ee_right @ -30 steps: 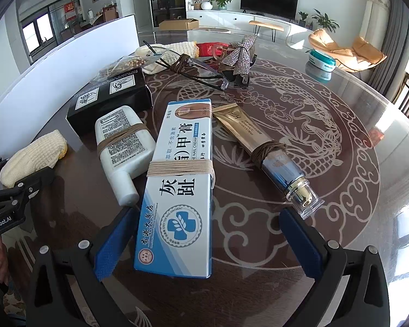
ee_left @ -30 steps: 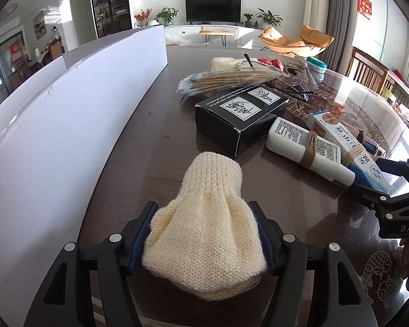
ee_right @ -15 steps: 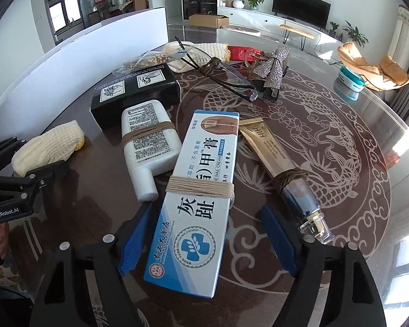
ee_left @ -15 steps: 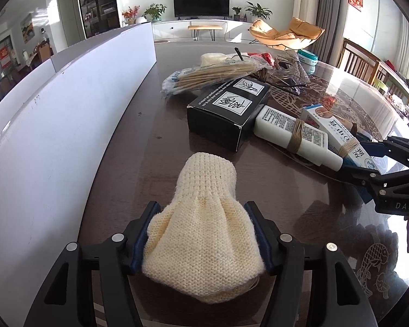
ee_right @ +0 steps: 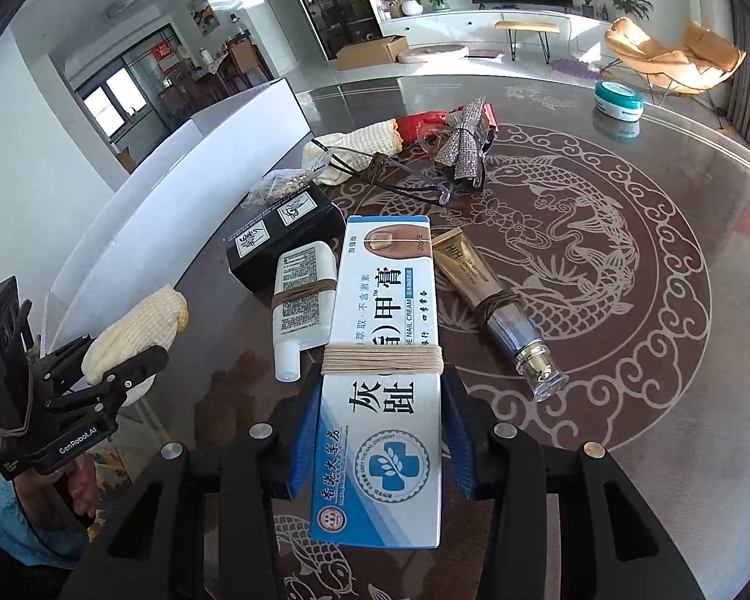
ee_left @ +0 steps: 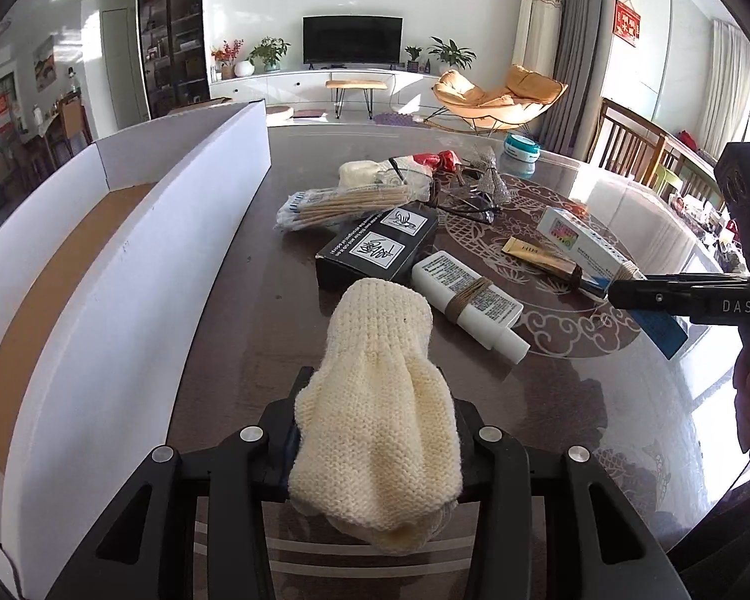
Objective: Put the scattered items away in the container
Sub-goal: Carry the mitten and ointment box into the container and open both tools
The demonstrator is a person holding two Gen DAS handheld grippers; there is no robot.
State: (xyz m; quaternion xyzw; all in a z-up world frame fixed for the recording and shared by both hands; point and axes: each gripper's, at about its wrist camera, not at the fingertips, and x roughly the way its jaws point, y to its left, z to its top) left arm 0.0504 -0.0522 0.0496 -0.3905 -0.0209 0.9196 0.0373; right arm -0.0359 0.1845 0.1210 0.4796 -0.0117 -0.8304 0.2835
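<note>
My left gripper (ee_left: 375,400) is shut on a cream knitted pouch (ee_left: 380,400) and holds it above the dark table, right of the long white container (ee_left: 125,260). The pouch also shows in the right wrist view (ee_right: 125,340). My right gripper (ee_right: 380,430) is shut on a white and blue nail cream box (ee_right: 382,385) bound with twine, lifted off the table. That box shows at the right of the left wrist view (ee_left: 590,245).
On the table lie a black box (ee_left: 375,250), a white bottle (ee_left: 467,300), a gold tube (ee_right: 485,290), a bag of sticks (ee_left: 345,205), glasses (ee_right: 400,185), a sparkly bow (ee_right: 465,145), a red item and a teal jar (ee_right: 617,100).
My right gripper closed on the nail cream box and lifted it. My left gripper rose with the pouch, so the container's brown floor now shows.
</note>
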